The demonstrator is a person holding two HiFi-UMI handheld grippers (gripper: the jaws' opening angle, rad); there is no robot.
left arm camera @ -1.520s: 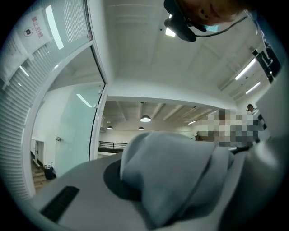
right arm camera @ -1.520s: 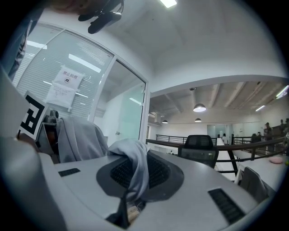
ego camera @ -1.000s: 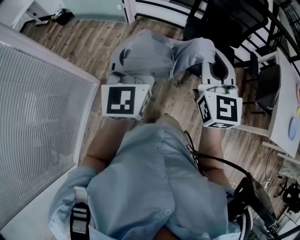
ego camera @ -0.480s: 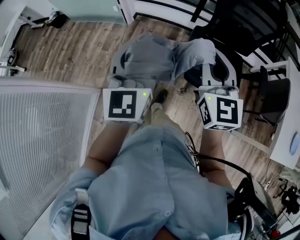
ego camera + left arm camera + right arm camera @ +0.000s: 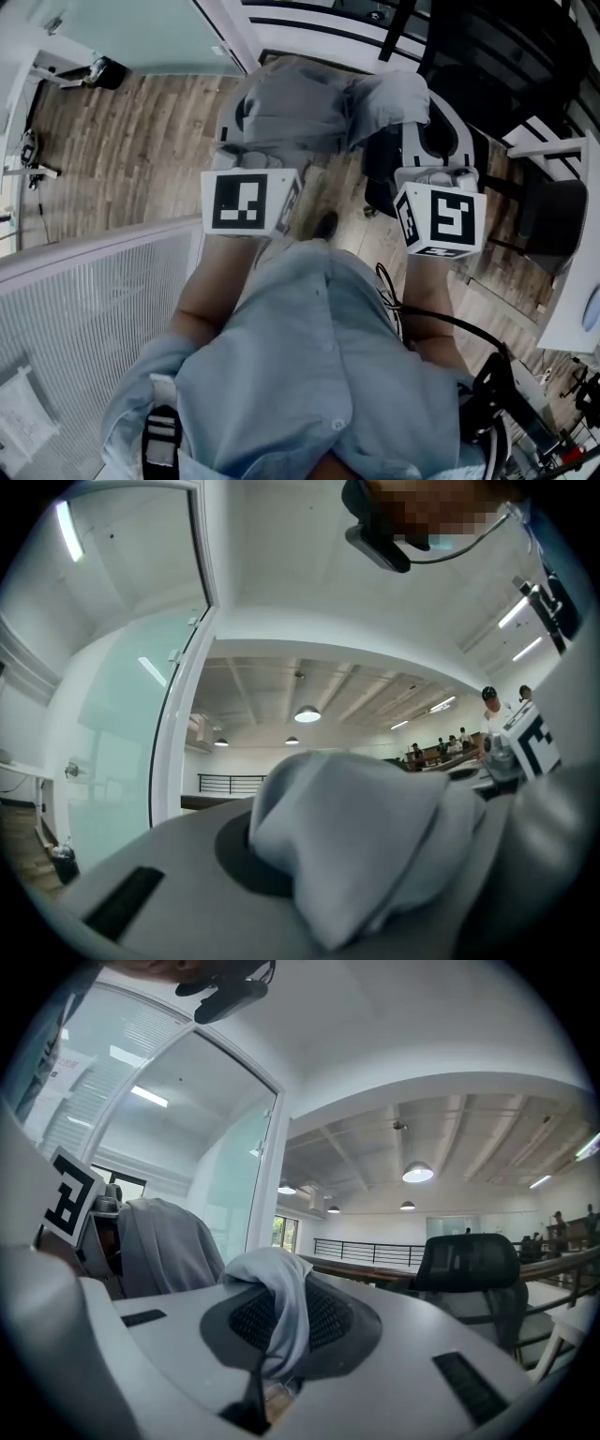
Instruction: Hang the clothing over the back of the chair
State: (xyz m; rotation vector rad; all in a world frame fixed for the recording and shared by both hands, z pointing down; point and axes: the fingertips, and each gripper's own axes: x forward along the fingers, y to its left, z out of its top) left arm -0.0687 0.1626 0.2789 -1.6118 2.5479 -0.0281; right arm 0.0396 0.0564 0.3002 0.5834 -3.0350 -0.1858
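While level, left gripper (image 5: pixel 323 921) and right gripper (image 5: pixel 267 1382) tight on clothing (image 5: pixel 309 103)

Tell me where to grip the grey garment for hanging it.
At two spots well apart, from the near side, as the left gripper and right gripper do: the limp garment then spans between them, likely ready to drape over the chair.

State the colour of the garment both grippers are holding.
The garment is plain pale blue-grey with no pattern, and it shows best in the head view.

A black office chair (image 5: pixel 478 84) and the person's shoe (image 5: pixel 325 225) stand on the wood-plank floor (image 5: pixel 122 141).
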